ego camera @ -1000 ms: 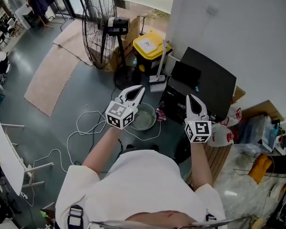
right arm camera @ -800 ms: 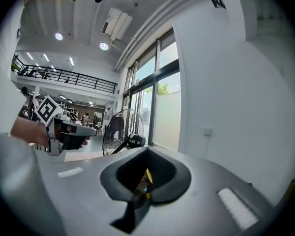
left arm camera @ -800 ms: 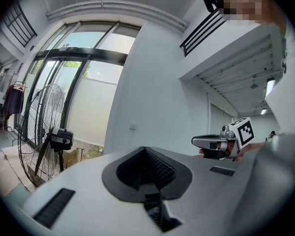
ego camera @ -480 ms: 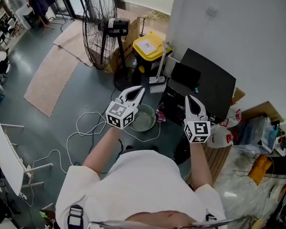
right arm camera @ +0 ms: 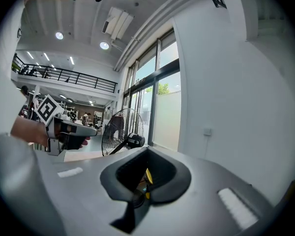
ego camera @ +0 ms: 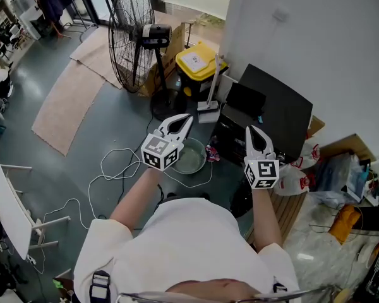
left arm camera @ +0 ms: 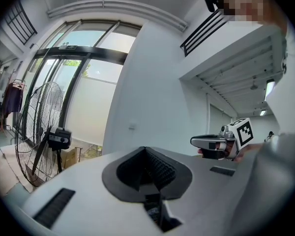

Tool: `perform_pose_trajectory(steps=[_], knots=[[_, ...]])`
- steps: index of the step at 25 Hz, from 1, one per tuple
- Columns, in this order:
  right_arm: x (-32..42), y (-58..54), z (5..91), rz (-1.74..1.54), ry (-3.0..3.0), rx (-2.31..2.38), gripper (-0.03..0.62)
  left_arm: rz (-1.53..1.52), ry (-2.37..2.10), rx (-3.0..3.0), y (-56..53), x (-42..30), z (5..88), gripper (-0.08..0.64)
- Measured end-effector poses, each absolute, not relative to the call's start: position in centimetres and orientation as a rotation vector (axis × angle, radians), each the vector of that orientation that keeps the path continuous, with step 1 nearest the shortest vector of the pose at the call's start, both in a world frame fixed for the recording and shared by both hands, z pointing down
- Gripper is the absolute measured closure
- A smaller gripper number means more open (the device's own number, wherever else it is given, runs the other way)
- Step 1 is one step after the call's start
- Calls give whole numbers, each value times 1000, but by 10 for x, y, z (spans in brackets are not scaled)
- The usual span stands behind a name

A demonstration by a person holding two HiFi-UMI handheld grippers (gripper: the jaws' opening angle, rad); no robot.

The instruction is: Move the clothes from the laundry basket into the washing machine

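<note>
The person holds both tools out flat in front of the chest, high above a metal basin (ego camera: 189, 156) on the floor. The left gripper (ego camera: 183, 121) is closed with nothing in it. The right gripper (ego camera: 252, 133) is closed too, and it is also empty.

No laundry basket shows clearly in any view. A small coloured bundle (ego camera: 213, 151) lies just to the right of the basin. It may be clothes, but it is too small to tell. A black box (ego camera: 278, 115) stands further right of the basin, against the wall. It might be the washing machine, but that is not sure either.

Empty tools fit two stories: the clothes wait to be picked up, or they are all inside the machine.

Some things could go wrong from here. A white cable (ego camera: 114, 169) loops on the floor left of the basin, and a foot could catch in it. Closed jaws cannot pick up cloth, so they would only push it around. A loose piece could also slip and land in the basin.
</note>
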State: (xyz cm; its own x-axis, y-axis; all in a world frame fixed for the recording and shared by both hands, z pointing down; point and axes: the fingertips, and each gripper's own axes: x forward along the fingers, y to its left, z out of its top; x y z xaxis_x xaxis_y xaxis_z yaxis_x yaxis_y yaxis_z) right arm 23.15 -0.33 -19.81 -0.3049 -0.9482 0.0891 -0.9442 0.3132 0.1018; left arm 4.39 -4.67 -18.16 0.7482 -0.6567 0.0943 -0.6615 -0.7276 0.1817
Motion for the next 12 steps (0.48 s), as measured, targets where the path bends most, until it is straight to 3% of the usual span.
perform_pose_trajectory(steps=[12], knots=[[232, -5, -195, -40, -2434, 1767, 581, 47, -1031, 2744, -47, 45, -175, 555]])
